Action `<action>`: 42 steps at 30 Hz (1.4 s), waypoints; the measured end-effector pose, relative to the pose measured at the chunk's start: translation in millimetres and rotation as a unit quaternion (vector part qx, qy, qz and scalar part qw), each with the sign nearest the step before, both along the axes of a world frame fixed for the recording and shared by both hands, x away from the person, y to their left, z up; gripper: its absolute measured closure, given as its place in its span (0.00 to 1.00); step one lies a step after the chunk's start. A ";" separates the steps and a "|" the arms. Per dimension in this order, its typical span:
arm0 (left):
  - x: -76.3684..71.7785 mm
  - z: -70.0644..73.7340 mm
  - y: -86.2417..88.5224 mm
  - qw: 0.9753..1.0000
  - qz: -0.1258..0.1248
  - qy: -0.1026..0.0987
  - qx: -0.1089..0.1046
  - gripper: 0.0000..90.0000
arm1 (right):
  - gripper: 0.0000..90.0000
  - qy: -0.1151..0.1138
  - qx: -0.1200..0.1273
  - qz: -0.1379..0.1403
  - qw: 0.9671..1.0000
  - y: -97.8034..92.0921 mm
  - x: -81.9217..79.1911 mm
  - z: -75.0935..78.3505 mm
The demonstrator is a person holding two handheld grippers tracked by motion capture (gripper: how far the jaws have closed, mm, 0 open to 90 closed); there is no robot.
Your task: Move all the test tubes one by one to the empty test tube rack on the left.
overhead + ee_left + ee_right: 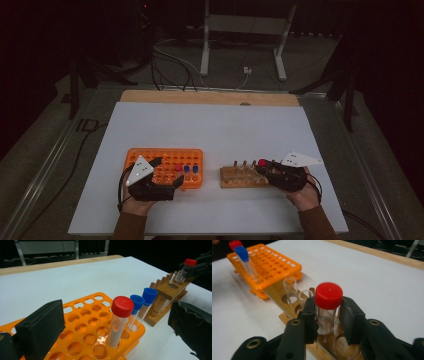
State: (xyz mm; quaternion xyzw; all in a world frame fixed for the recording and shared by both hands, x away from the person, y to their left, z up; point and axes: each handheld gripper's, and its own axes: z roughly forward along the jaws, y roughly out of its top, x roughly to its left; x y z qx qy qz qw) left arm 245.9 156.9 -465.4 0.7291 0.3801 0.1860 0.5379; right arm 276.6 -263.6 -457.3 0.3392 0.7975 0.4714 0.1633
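The right gripper (328, 322) held a red-capped tube (327, 307) upright, the wooden rack (294, 305) just below it; the left gripper (112, 332) stood wide around the orange rack's (82, 325) tubes.

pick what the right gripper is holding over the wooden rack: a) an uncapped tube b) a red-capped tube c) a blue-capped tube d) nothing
b: in the right gripper view, the right gripper has its jaws closed on the clear body of a red-capped tube just under the cap, above the wooden rack; the blue-capped tubes stand in the orange rack.
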 end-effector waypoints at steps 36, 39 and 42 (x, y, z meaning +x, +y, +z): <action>0.0 -0.8 -1.0 1.000 0.012 -0.006 0.009 0.01 | 0.82 -0.016 0.021 0.004 1.000 -7.3 -5.9 22.0; 0.0 -0.8 -1.1 1.000 0.013 -0.006 0.009 0.01 | 0.82 -0.017 0.023 0.002 1.000 -7.5 -6.7 24.6; 0.0 -0.9 -1.5 1.000 0.013 -0.005 0.010 0.01 | 0.82 -0.019 0.024 0.000 1.000 -7.9 -7.2 26.8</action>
